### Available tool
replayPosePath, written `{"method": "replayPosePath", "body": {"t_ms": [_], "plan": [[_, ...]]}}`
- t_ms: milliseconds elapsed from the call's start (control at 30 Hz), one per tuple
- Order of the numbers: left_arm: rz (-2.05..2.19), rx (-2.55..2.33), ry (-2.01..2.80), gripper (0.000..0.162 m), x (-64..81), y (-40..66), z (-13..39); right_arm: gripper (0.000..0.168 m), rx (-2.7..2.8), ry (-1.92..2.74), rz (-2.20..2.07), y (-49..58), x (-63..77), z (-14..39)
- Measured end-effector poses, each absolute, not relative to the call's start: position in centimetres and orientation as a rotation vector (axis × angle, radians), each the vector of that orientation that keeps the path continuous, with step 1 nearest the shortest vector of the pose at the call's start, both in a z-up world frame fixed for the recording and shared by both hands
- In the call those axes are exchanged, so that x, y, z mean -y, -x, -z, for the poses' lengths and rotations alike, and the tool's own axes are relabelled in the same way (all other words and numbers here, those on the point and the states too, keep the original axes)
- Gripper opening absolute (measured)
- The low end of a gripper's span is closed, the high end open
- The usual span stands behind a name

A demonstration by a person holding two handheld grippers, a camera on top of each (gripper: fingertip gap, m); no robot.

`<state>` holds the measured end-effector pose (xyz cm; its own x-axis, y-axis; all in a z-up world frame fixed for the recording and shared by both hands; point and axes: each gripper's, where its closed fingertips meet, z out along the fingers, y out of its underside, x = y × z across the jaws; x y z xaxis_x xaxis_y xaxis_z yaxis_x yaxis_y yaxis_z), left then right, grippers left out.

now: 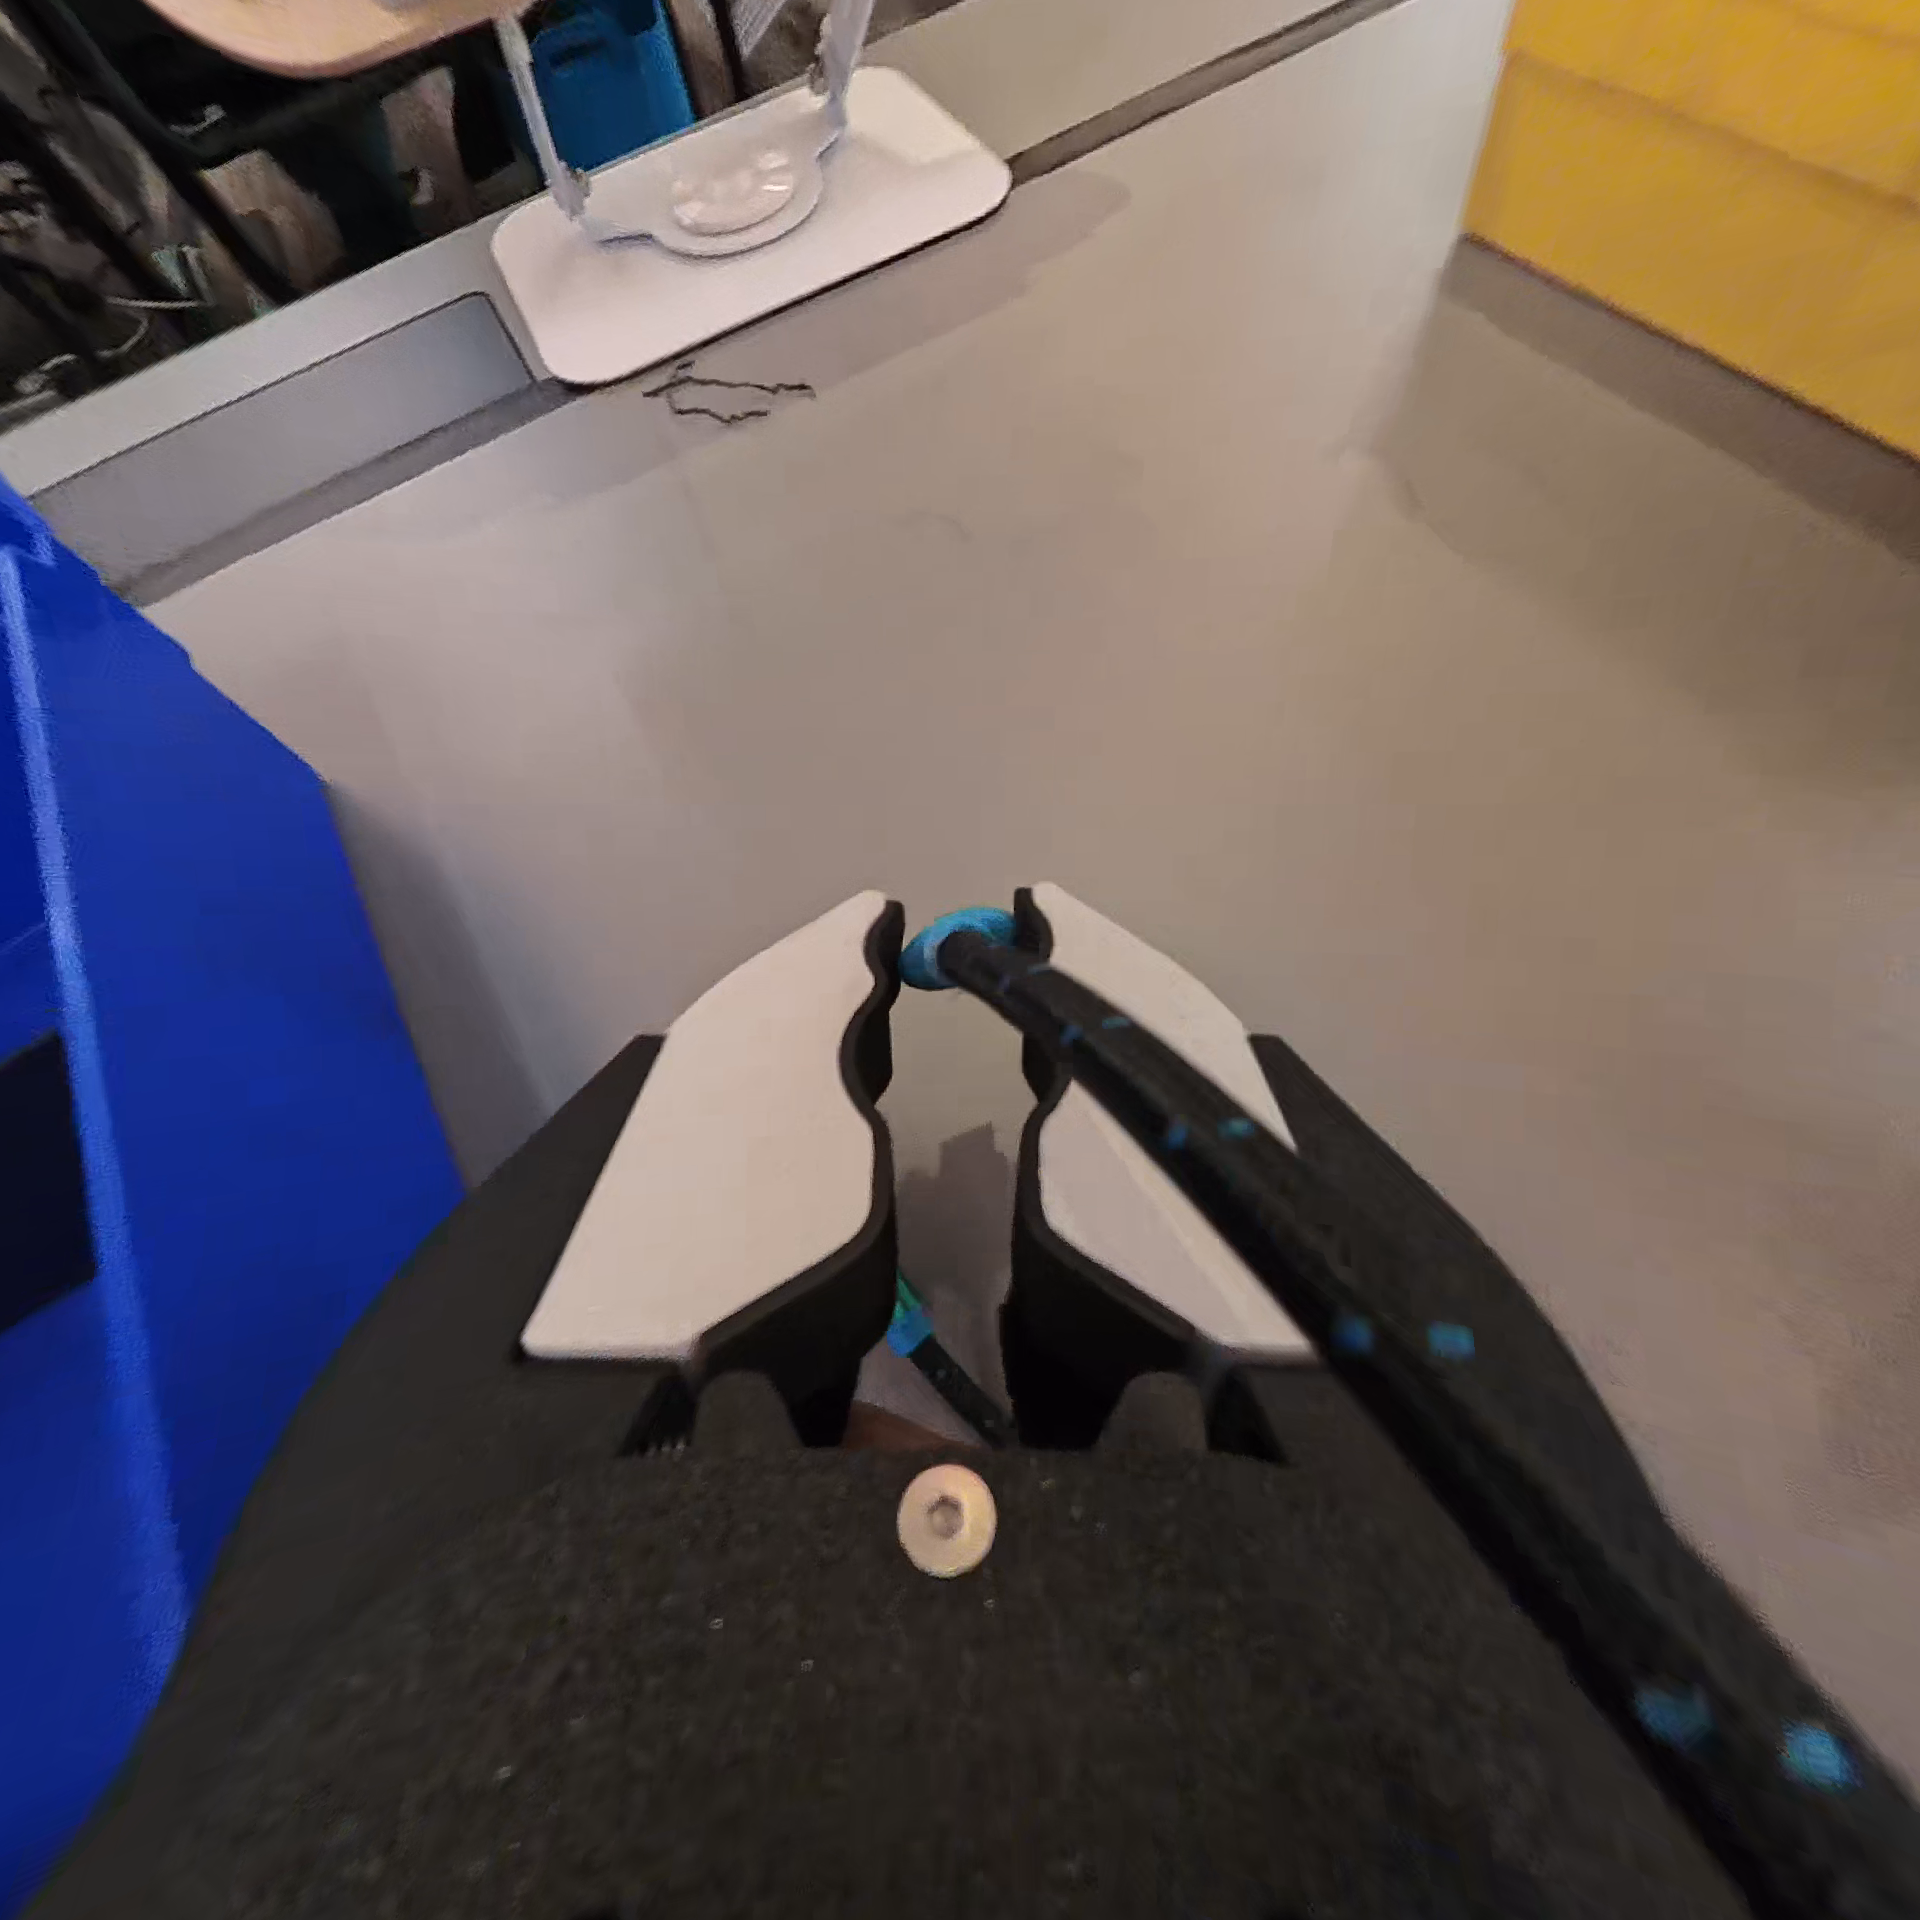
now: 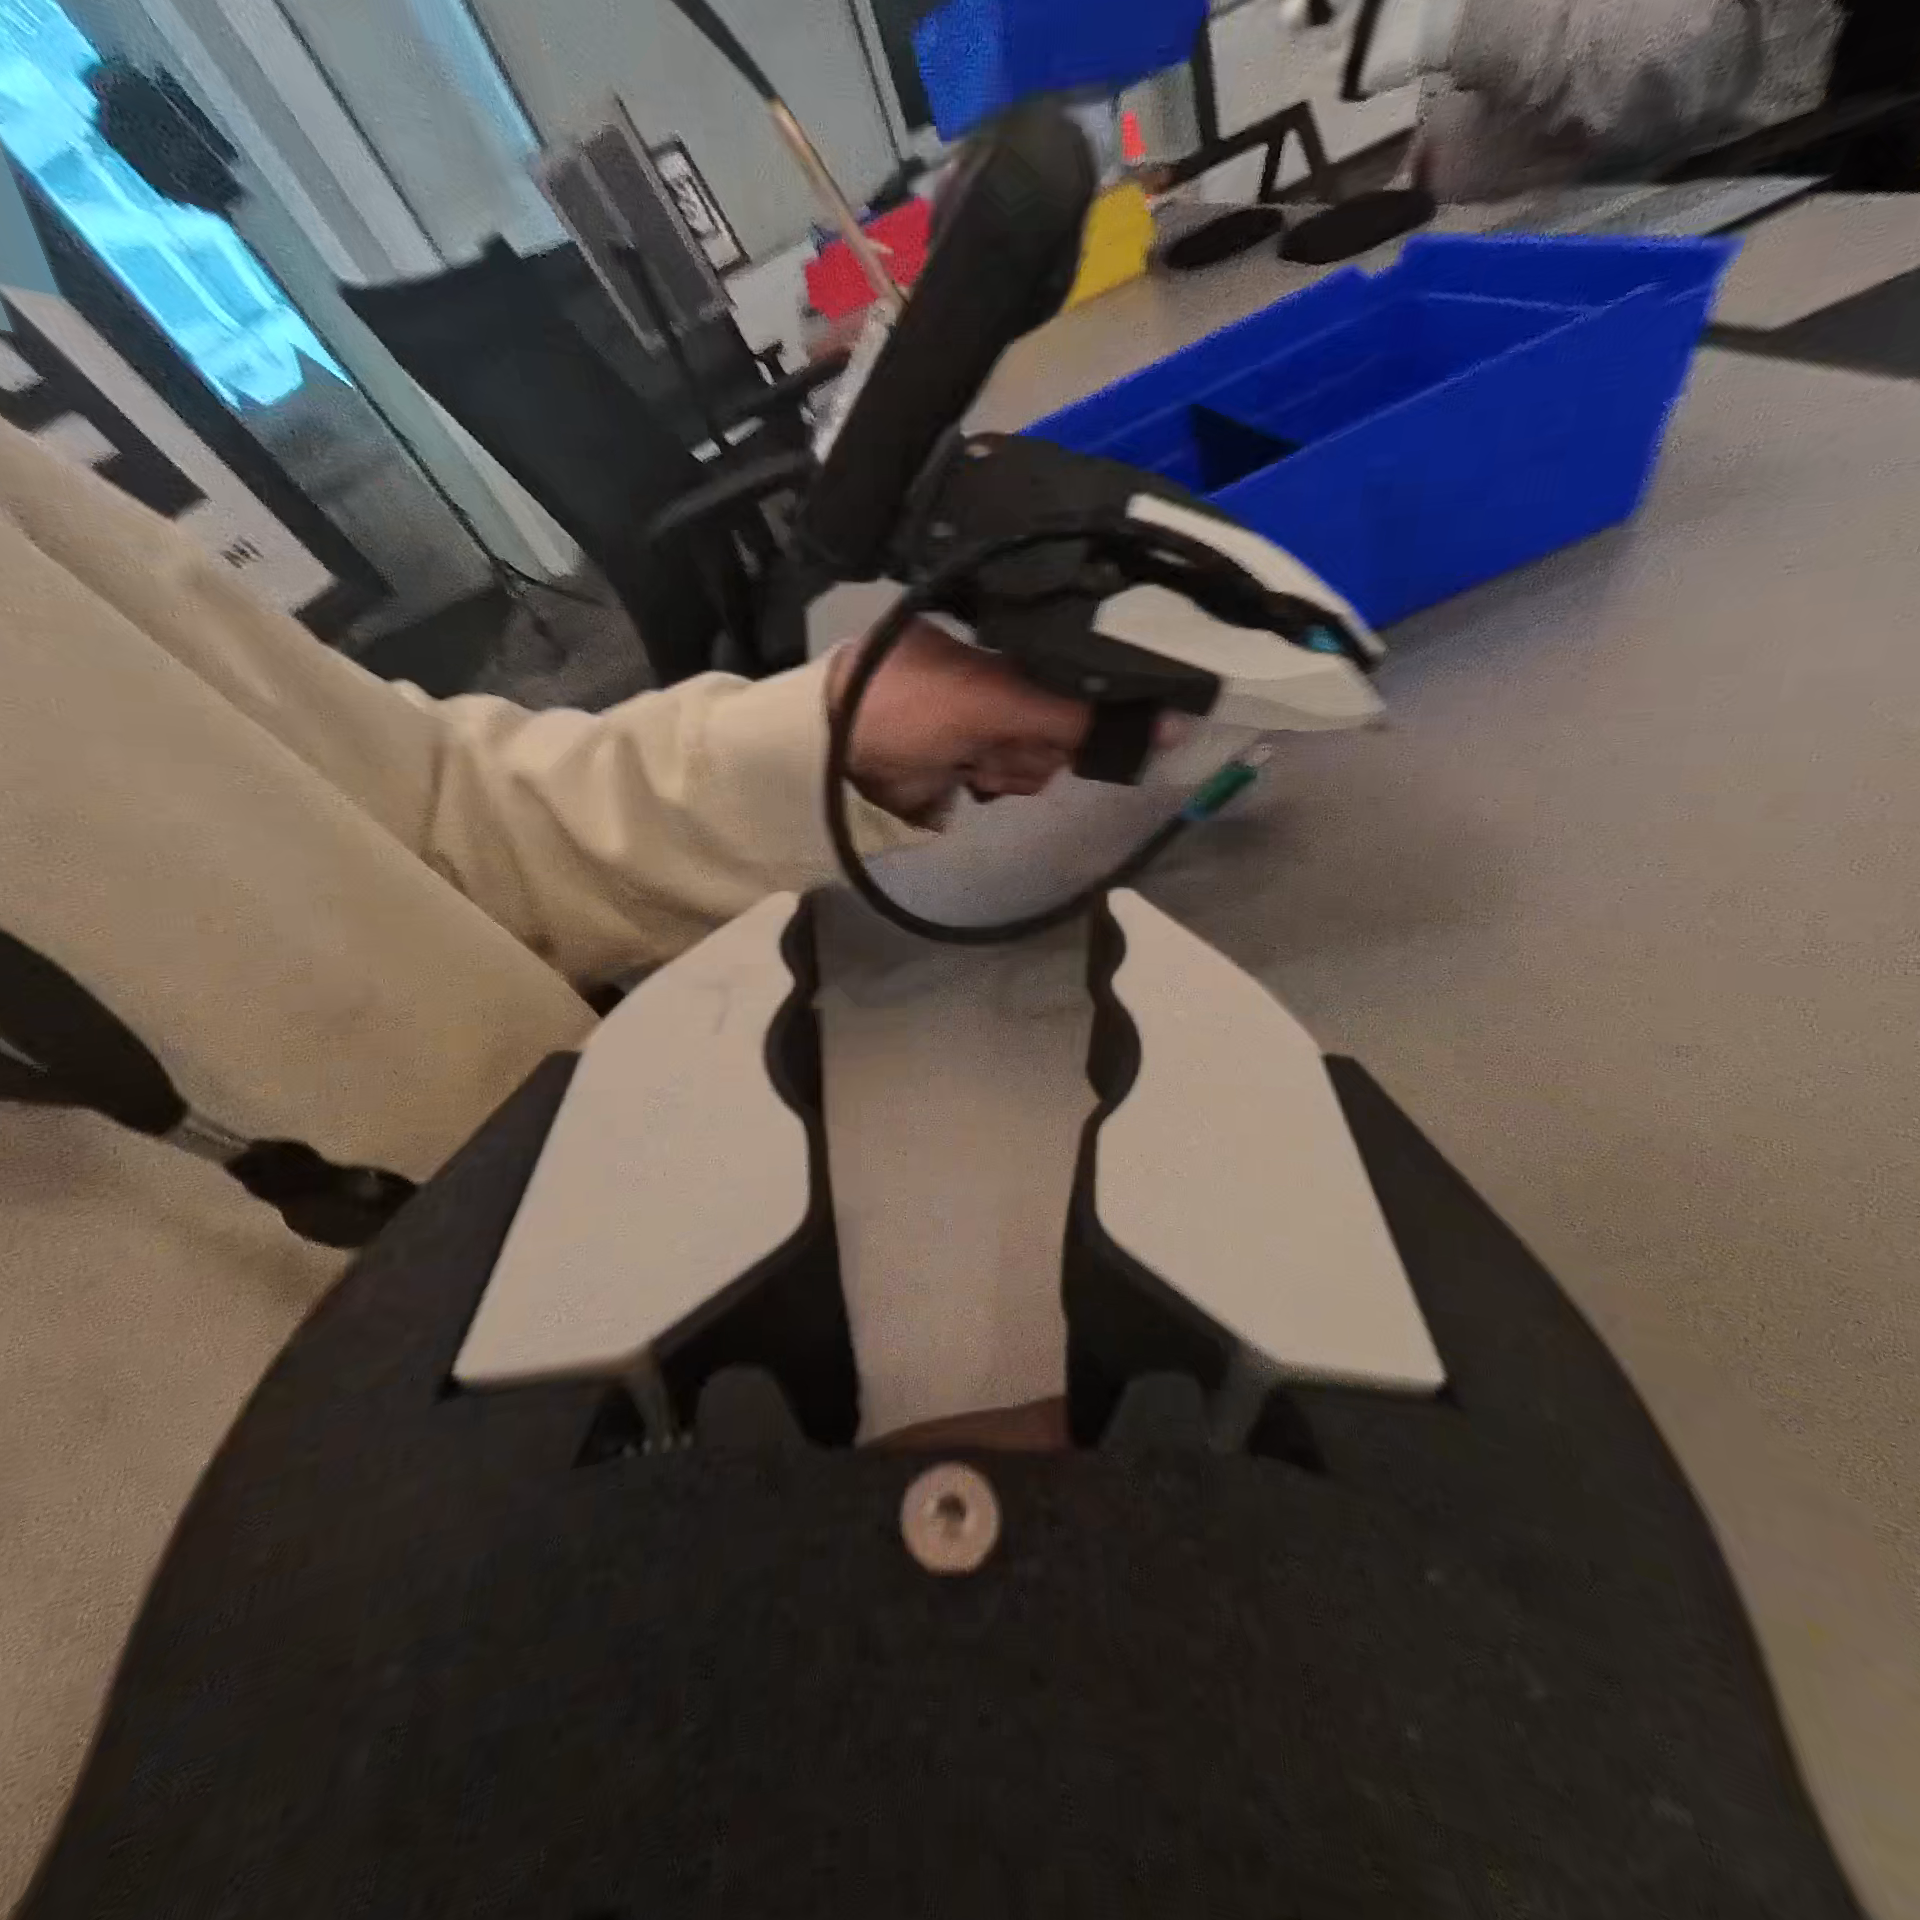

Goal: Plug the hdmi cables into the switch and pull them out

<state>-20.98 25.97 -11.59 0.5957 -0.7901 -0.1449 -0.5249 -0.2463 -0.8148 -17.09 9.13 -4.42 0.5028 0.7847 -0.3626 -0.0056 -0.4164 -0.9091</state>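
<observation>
left gripper (image 1: 954, 940) pinches the black hdmi cable (image 1: 1226, 1132) near its blue collar, above the counter (image 1: 1195, 675). right gripper (image 2: 956, 935) open, empty. switch not visible; suggest regripping nearer the plug for alignment.

Right claw (image 2: 958, 914) open and empty above grey table (image 2: 1558, 1039); beyond it left claw (image 2: 1351, 665) held by a hand (image 2: 956, 738) in cream sleeve (image 2: 520, 790), closed on black cable (image 2: 862, 862) looping below; blue bin (image 2: 1455, 436) behind, resting on table
</observation>
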Motion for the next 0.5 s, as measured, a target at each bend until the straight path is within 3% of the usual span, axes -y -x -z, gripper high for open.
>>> {"method": "replayPosePath", "body": {"t_ms": [200, 233, 300, 333, 433, 500], "plan": [[0.274, -1.038, 1.924, 0.020, -27.8, 18.9, 10.7, 0.058, 0.560, 1.735, -0.995, 25.6, -11.7, 6.0], [0.271, -1.031, 1.922, 0.019, -27.8, 18.6, 10.6, 0.051, 0.550, 1.750, -0.931, 25.9, -12.4, 6.5], [0.270, -1.015, 1.921, 0.020, -27.7, 18.5, 10.5, 0.013, 0.532, 1.812, -0.837, 25.5, -13.5, 7.7], [0.273, -1.002, 1.914, 0.020, -27.7, 18.7, 10.3, 0.007, 0.540, 1.839, -0.821, 25.2, -13.6, 8.0], [0.326, -0.988, 1.861, 0.019, -27.2, 19.6, 9.2, 0.006, 0.559, 1.834, -0.702, 22.5, -13.6, 7.3], [0.414, -1.003, 1.821, 0.028, -25.9, 20.1, 8.5, 0.006, 0.555, 1.822, -0.589, 18.9, -13.8, 5.6]]}}
